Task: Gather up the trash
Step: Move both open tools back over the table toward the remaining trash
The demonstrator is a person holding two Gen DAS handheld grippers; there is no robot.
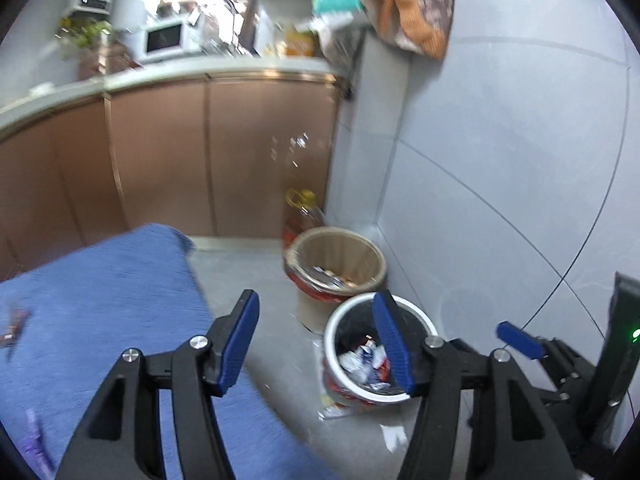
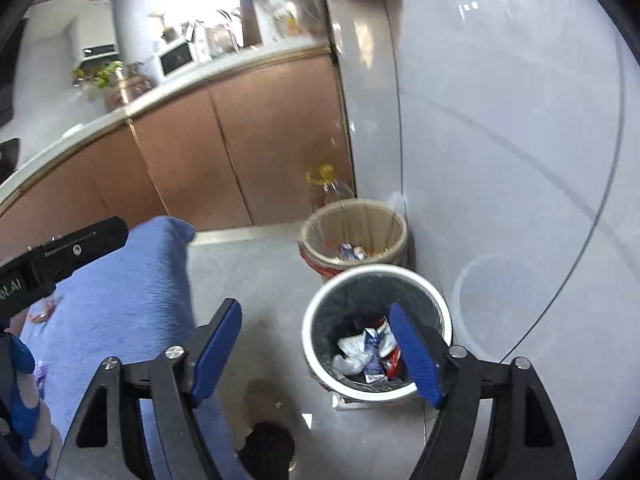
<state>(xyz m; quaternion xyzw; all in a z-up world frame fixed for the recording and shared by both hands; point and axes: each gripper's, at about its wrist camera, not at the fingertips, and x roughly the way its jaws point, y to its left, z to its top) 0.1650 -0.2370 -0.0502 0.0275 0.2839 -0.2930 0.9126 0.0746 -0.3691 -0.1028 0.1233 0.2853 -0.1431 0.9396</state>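
Fingers of left gripper and right gripper spread, empty, above two bins.

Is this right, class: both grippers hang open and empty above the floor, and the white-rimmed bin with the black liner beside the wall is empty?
Not quite. The white-rimmed bin is not empty: the right wrist view shows crumpled wrappers and cartons lying in its black liner. The rest holds: left gripper and right gripper are open and hold nothing.

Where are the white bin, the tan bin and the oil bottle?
white bin (image 2: pixel 316 316): right wrist view, left rim.
tan bin (image 2: pixel 400 232): right wrist view, right rim.
oil bottle (image 1: pixel 300 200): left wrist view, yellow cap.
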